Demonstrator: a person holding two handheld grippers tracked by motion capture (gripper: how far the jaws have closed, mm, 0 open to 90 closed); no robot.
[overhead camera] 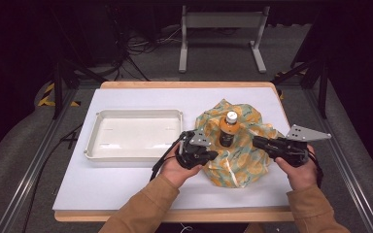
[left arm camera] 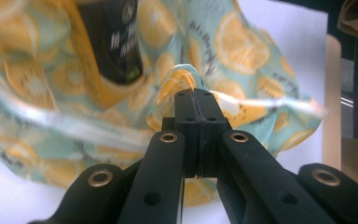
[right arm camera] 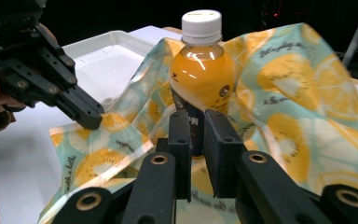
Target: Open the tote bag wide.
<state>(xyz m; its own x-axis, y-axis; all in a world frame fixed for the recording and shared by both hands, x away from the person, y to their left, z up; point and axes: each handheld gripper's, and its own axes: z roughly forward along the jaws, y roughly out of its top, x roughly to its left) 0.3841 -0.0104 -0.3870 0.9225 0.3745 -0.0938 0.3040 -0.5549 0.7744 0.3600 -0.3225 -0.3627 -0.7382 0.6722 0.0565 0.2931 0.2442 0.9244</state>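
Observation:
An orange juice bottle (overhead camera: 228,130) (right arm camera: 200,79) with a white cap stands upright on a lemon-print cloth (overhead camera: 243,162) (right arm camera: 298,93). The cloth is bunched up around it. My left gripper (overhead camera: 215,154) (left arm camera: 196,95) is shut on a fold of the cloth (left arm camera: 242,42) at its left edge, just left of the bottle (left arm camera: 114,42). In the right gripper view the left gripper (right arm camera: 93,120) pinches that lifted edge. My right gripper (overhead camera: 255,141) (right arm camera: 198,116) points at the bottle from the right. Its jaws stand a narrow gap apart with nothing clearly between them.
A white empty tray (overhead camera: 138,112) (right arm camera: 121,35) sits on the white mat to the left of the cloth. The table's wooden edge runs along the front. A metal frame stands on the floor behind the table.

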